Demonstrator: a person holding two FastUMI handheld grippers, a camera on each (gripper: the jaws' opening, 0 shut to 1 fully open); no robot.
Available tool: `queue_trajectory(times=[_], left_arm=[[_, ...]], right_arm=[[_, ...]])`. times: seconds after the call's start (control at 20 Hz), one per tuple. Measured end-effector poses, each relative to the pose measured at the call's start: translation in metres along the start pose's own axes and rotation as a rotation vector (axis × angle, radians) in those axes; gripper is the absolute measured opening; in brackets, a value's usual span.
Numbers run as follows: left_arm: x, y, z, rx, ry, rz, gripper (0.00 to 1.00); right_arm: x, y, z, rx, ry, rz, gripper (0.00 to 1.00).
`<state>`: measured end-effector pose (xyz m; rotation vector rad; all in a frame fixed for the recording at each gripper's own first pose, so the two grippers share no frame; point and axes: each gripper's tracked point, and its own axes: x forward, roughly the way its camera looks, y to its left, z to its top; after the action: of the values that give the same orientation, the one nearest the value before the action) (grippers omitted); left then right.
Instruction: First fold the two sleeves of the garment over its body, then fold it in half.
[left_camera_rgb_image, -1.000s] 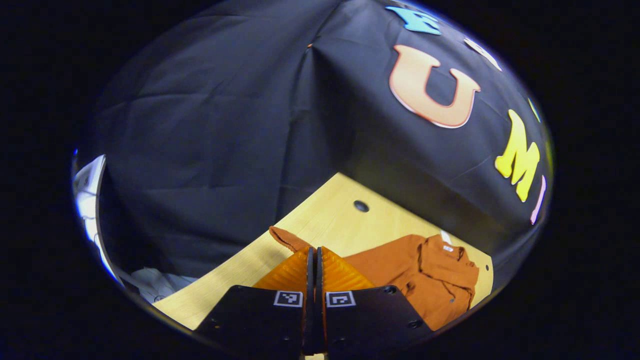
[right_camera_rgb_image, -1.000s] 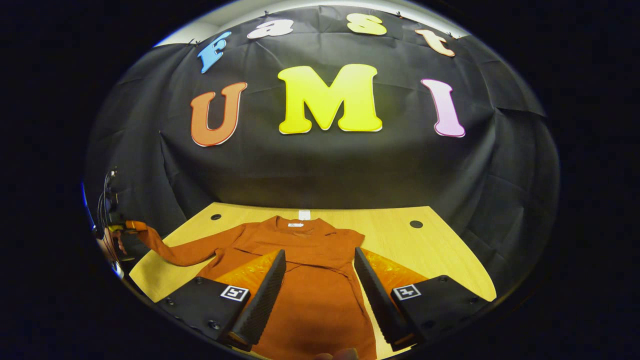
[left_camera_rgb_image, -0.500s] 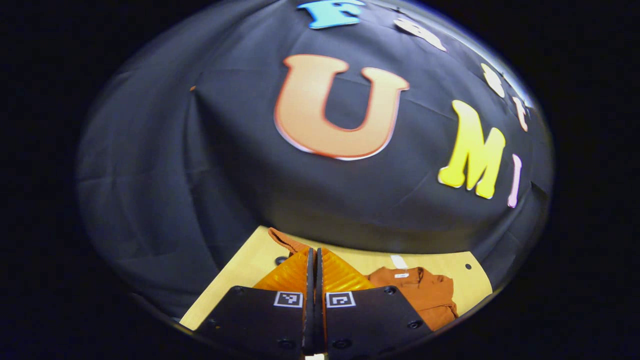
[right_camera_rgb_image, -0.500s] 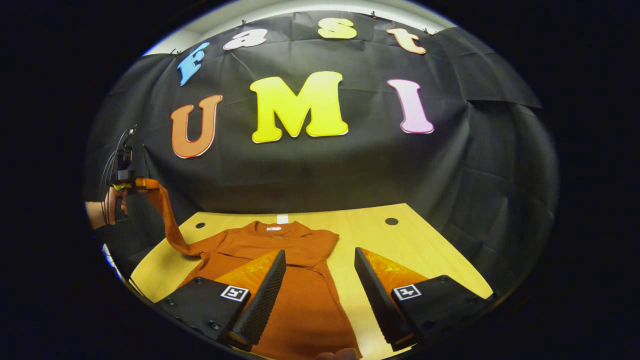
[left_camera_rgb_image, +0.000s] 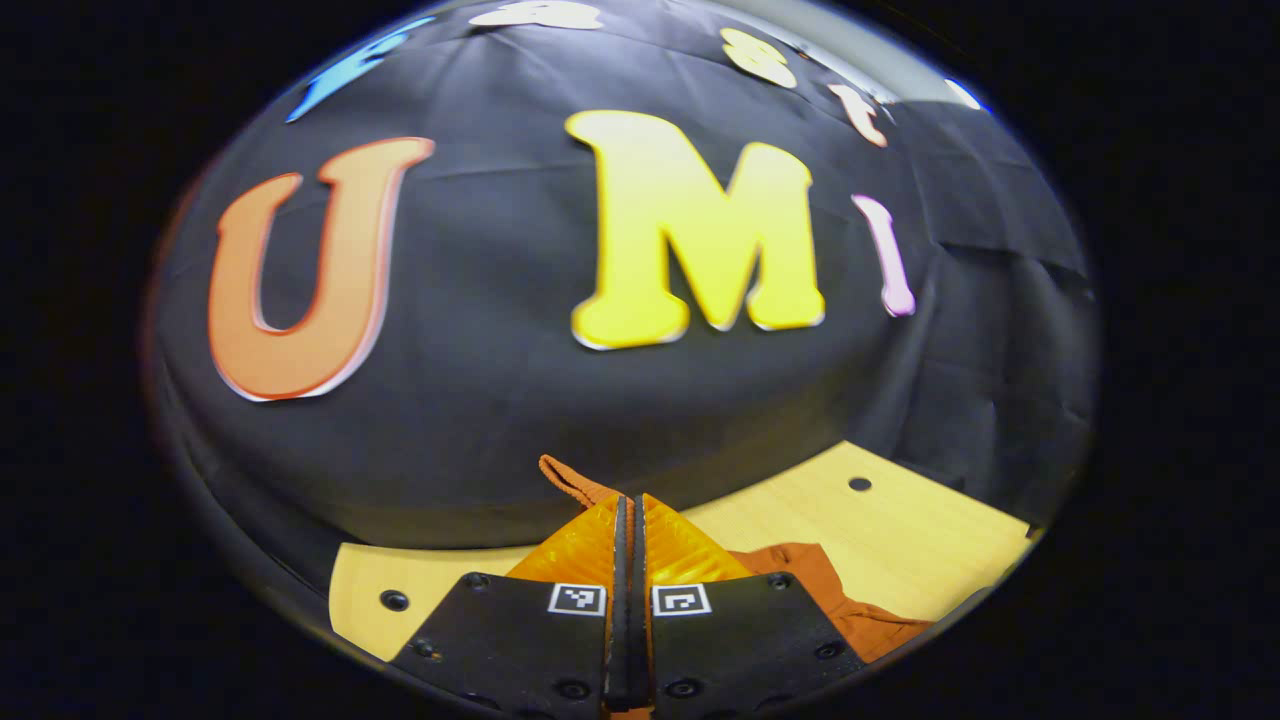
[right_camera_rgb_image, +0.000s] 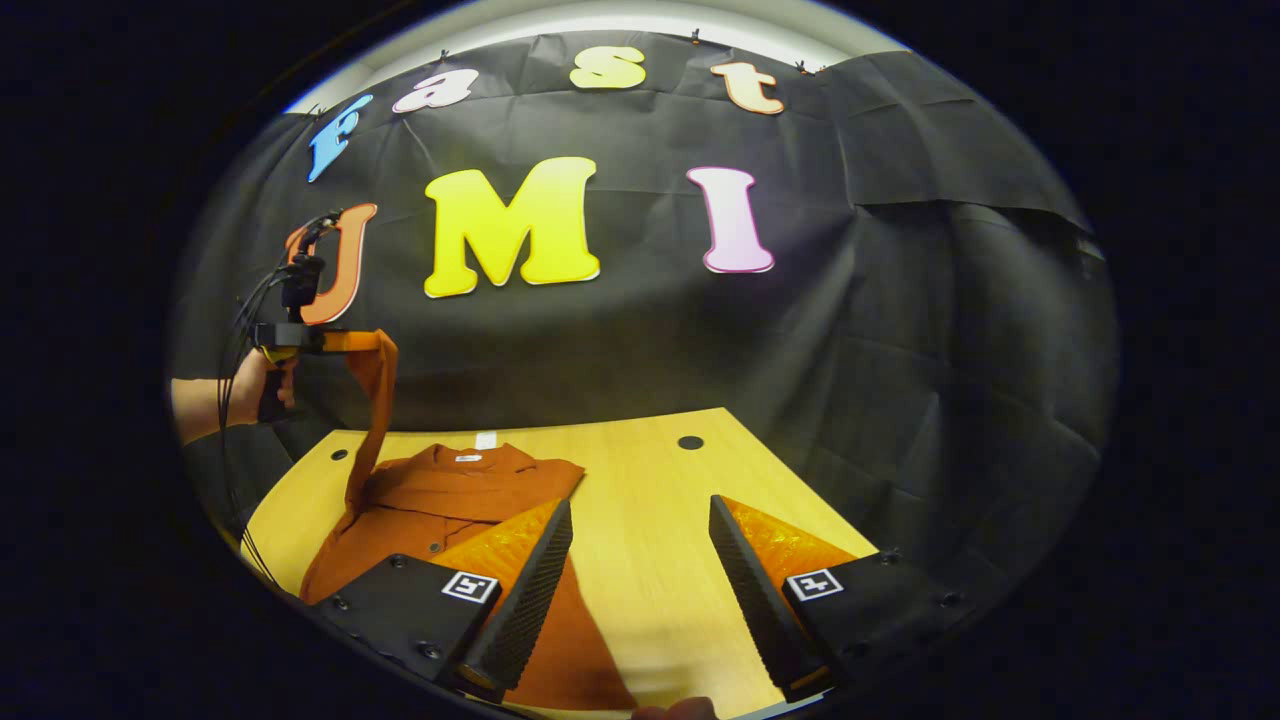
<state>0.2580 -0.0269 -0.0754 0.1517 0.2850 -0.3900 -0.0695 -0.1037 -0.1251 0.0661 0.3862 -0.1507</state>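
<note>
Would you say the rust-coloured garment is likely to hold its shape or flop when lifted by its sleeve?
Likely floppy: the sleeve hangs limp from the left gripper down to the garment. Probably light, since one pinch holds it. It may drag the body across the table.

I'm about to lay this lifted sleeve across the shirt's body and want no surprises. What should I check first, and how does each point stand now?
1. Left tool grips the sleeve cuff: ok, shut on it, cuff tip poking out past the fingers.
2. Sleeve lifted off the table: ok, hanging from the tool.
3. Shirt body lying flat: cannot tell, partly hidden.
4. Right tool free: ok, open, holding nothing.
5. Other sleeve already folded: cannot tell.
</note>
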Motion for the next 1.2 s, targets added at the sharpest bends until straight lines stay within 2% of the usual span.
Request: queue_trajectory(times=[0.2,0.4,0.6,0.65,0.7,0.85,1.0,1.2], left_arm=[[0.047,-0.077,-0.057,0.067,0.114,-0.089,0.03],[0.069,-0.136,-0.118,0.100,0.233,-0.145,0.03],[0.078,-0.161,-0.160,0.168,0.310,-0.124,0.03],[0.093,-0.181,-0.183,0.182,0.329,-0.116,0.03],[0.095,-0.170,-0.185,0.197,0.342,-0.109,0.04],[0.096,-0.186,-0.182,0.244,0.334,-0.080,0.04],[0.092,-0.211,-0.178,0.177,0.330,-0.143,0.10],[0.087,-0.226,-0.167,0.142,0.310,-0.173,0.11]], right_arm=[[-0.013,-0.039,-0.004,-0.002,0.020,-0.082,0.89],[-0.025,-0.064,-0.008,-0.004,0.036,-0.138,0.89],[-0.033,-0.077,-0.018,-0.011,0.066,-0.166,0.89],[-0.034,-0.080,-0.021,-0.011,0.076,-0.171,0.89],[-0.037,-0.085,-0.023,-0.010,0.085,-0.175,0.89],[-0.039,-0.092,-0.026,-0.009,0.095,-0.186,0.89],[-0.036,-0.091,-0.024,-0.011,0.094,-0.174,0.89],[-0.029,-0.080,-0.016,-0.043,0.072,-0.140,0.89]])
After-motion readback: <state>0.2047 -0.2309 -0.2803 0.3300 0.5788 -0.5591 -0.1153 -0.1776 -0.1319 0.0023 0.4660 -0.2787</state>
